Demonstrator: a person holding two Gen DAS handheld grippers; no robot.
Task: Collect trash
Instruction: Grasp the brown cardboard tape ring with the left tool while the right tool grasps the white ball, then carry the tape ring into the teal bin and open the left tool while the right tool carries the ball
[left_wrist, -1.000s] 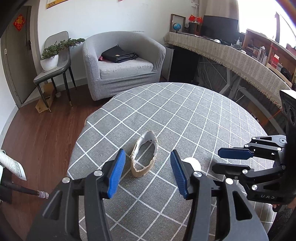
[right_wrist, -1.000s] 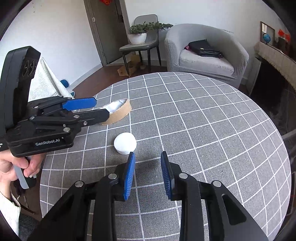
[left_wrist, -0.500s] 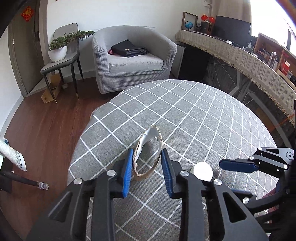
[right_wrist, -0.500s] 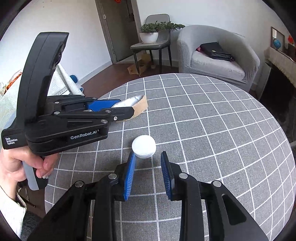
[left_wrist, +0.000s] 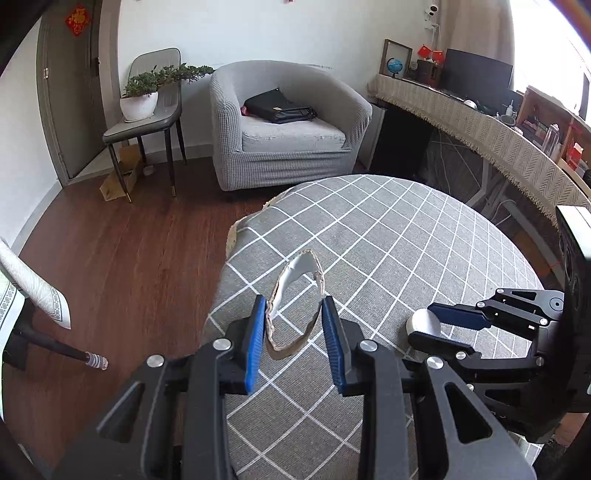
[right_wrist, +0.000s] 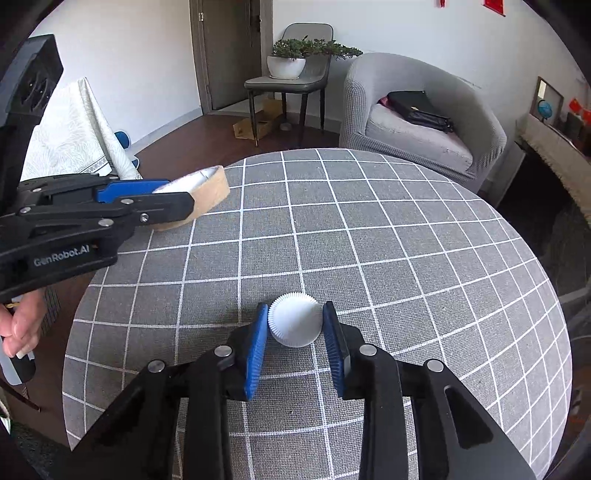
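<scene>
Brown squashed cardboard ring (left_wrist: 295, 317) is pinched by the left gripper (left_wrist: 293, 338); a white ribbed cap (right_wrist: 294, 324) was just closed on by the right gripper (right_wrist: 295, 341) over the checked cloth (right_wrist: 406, 258)

Left tongs (left_wrist: 291, 330) angled downward, blue pads (left_wrist: 255, 339) pressed against both flanks of a squashed cardboard ring (left_wrist: 295, 302), lifted off the bench. Right tongs (right_wrist: 295, 332) angled downward too, jaws just closed in, pads (right_wrist: 258, 341) clamped on a white ribbed cap (right_wrist: 294, 324). Bare hand (right_wrist: 20, 326) curled around the left handle.
</scene>
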